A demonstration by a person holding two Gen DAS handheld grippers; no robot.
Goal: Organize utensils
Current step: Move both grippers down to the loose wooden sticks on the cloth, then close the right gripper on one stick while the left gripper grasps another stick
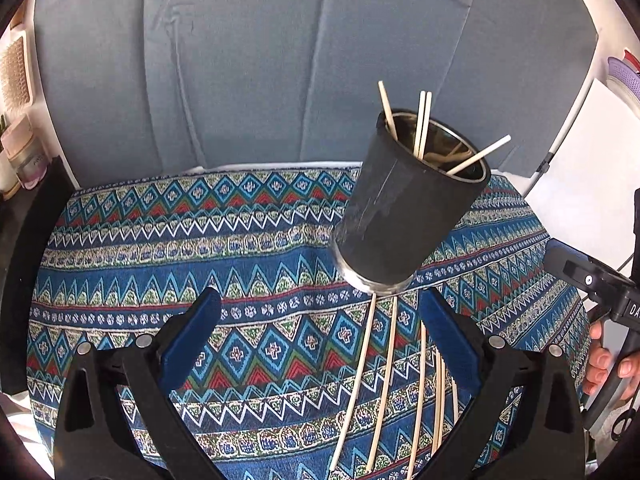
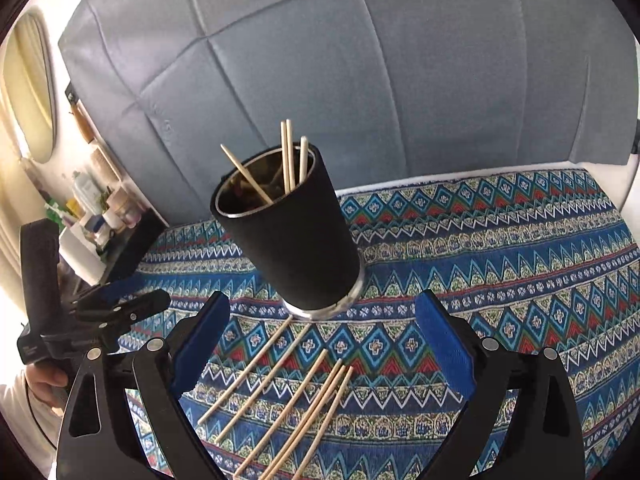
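Observation:
A black cylindrical holder (image 1: 404, 208) (image 2: 292, 236) with a metal base stands upright on the patterned cloth (image 1: 200, 248) (image 2: 500, 264), with several wooden chopsticks (image 1: 422, 124) (image 2: 288, 156) sticking out of it. More loose chopsticks (image 1: 384, 388) (image 2: 280, 396) lie side by side on the cloth just in front of the holder. My left gripper (image 1: 320, 324) hangs open over the cloth, and the loose chopsticks run under its right finger. My right gripper (image 2: 322, 328) is open too, above the loose chopsticks. Neither holds anything.
A grey padded backrest (image 1: 260, 64) (image 2: 360, 60) rises behind the cloth. Shelves with bottles (image 2: 96, 208) stand to the left, and jars (image 1: 24, 156) too. In the left wrist view a hand on the right gripper's handle (image 1: 604, 364) shows at the right edge.

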